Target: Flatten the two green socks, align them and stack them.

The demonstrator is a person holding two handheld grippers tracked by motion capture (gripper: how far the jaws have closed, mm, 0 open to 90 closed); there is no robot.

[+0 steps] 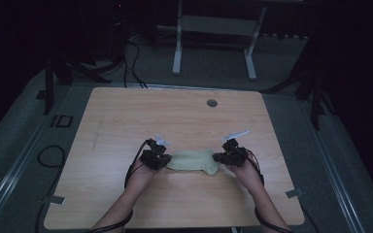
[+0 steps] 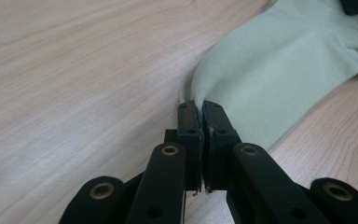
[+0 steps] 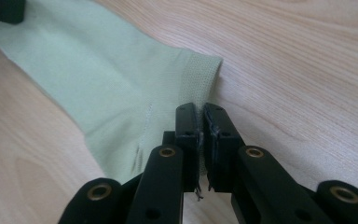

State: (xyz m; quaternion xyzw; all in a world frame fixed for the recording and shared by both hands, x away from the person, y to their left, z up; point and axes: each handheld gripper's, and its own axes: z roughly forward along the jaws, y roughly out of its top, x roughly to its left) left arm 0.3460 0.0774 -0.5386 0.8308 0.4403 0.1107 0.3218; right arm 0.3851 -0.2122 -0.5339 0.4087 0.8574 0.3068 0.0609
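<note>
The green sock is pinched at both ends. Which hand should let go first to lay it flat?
Probably the left. The left gripper pinches the pale green sock at its smooth rounded end, which already lies flat on the table. The right gripper holds the ribbed cuff end, where the fabric looks bunched and may need tugging.

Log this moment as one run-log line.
left gripper: shut on sock | right gripper: shut on sock | sock: stretched between them on table

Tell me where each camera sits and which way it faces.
High view: above the person's side, looking down on the table; forearms, left gripper, right gripper.
Left gripper view: along its jaws, shut on the sock.
Right gripper view: along its jaws, at the sock's cuff.
Shared: the pale green sock.
</note>
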